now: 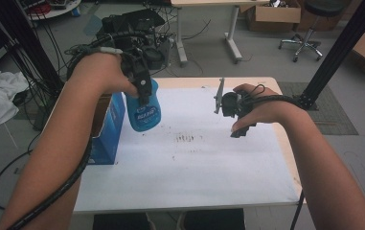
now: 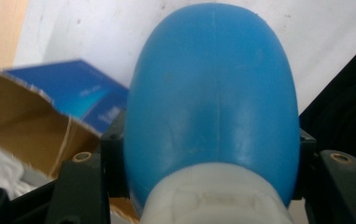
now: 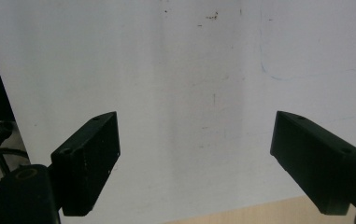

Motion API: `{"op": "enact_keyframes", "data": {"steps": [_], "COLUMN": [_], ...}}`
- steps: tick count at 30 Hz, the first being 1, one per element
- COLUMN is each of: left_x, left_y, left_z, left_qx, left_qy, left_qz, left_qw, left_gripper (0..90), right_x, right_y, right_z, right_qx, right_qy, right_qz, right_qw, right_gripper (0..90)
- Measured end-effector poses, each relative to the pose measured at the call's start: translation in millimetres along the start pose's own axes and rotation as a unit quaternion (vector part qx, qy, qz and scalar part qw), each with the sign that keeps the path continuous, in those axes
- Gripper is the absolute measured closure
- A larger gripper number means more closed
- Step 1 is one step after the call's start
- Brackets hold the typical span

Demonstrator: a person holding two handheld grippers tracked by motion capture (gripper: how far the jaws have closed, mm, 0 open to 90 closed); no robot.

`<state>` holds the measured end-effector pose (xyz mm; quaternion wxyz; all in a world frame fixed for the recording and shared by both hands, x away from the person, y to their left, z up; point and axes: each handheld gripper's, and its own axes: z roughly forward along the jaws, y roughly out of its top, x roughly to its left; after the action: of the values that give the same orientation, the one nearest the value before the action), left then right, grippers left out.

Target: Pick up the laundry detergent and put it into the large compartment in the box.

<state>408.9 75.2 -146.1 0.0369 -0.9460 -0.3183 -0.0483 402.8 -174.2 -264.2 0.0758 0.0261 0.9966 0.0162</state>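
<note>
- At about ten o'clock on the white sheet (image 1: 189, 163), the left gripper (image 1: 144, 93) holds a blue bottle (image 1: 143, 111) clear of the surface, jaws clamped on either side just below its white cap (image 2: 217, 196).
- Beside it, at nine o'clock, an open blue carton (image 1: 107, 127) stands at the table's left edge; the bottle hangs just right of the carton's mouth, so the likely job is carrying it clear of that box.
- Keep the squeeze steady: the body looks smooth and rounded, and it could slip or swing if the hold loosens.
- Carry it upright towards the middle of the sheet, wide of the torn cardboard flap (image 2: 31, 126).
- Over at three o'clock the right gripper (image 1: 235, 115) hovers above the sheet, jaws well apart with nothing between them.
- Bring that one in to steady the base only once the bottle sits low and near.
- Set it down flat before letting go.
</note>
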Motion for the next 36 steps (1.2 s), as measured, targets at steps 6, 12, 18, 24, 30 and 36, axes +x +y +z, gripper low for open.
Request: {"op": "enact_keyframes", "data": {"steps": [6,12,18,24,30,36], "left_x": [7.2,21.4,36.5,52.2,71.3,88.2], "left_y": [-8.5,-27.0,-45.0,-64.2,-87.6,-110.8], "left_z": [-17.0,-34.9,-43.0,-46.4,-52.4,-50.4], "left_qx": [0.001,-0.005,-0.013,-0.013,-0.012,-0.01], "left_qy": [-0.016,-0.028,-0.035,-0.049,-0.054,-0.049], "left_qz": [-0.055,-0.123,-0.168,-0.218,-0.277,-0.337], "left_qw": [0.9984,0.992,0.9851,0.9745,0.9592,0.9402], "left_gripper": [38.6,38.6,38.6,38.6,38.5,38.5], "right_x": [-0.8,-0.4,0.7,1.3,1.0,1.6], "right_y": [-2.0,-0.9,2.2,5.3,8.0,9.9], "right_z": [0.4,0.1,0.7,1.4,3.0,3.8], "right_qx": [-0.001,-0.005,-0.008,-0.008,-0.01,-0.009], "right_qy": [-0.001,-0.001,-0.002,-0.001,-0.001,0.0], "right_qz": [0.002,-0.001,-0.003,-0.007,-0.011,-0.013], "right_qw": [1.0,1.0,1.0,0.9999,0.9999,0.9999], "right_gripper": [15.8,15.8,15.8,15.8,15.8,15.8]}}
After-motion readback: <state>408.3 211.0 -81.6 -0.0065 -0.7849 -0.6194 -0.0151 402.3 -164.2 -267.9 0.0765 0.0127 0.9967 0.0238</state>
